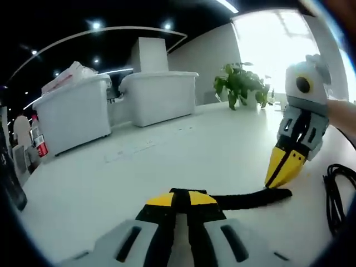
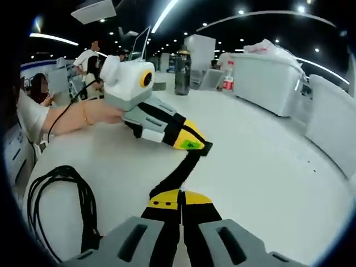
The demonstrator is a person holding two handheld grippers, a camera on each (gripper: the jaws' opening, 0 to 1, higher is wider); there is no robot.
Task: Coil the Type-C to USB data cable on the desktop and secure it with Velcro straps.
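Both grippers, left gripper (image 2: 192,142) and right gripper (image 1: 283,169), clamp opposite ends of a limp black Velcro strap (image 2: 175,172); the light, floppy coiled cable (image 2: 61,206) lies beside it.

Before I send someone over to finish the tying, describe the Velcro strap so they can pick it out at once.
On the white desktop, look between the two yellow-tipped grippers: the left gripper and the right gripper each pinch one end. The Velcro strap is the flat black band stretched between them, unlike the thin, round black cable looped loose beside it.

White desktop (image 1: 167,161) carries a coiled black cable (image 2: 61,206), 2 bins (image 1: 158,94), a plant (image 1: 240,83)
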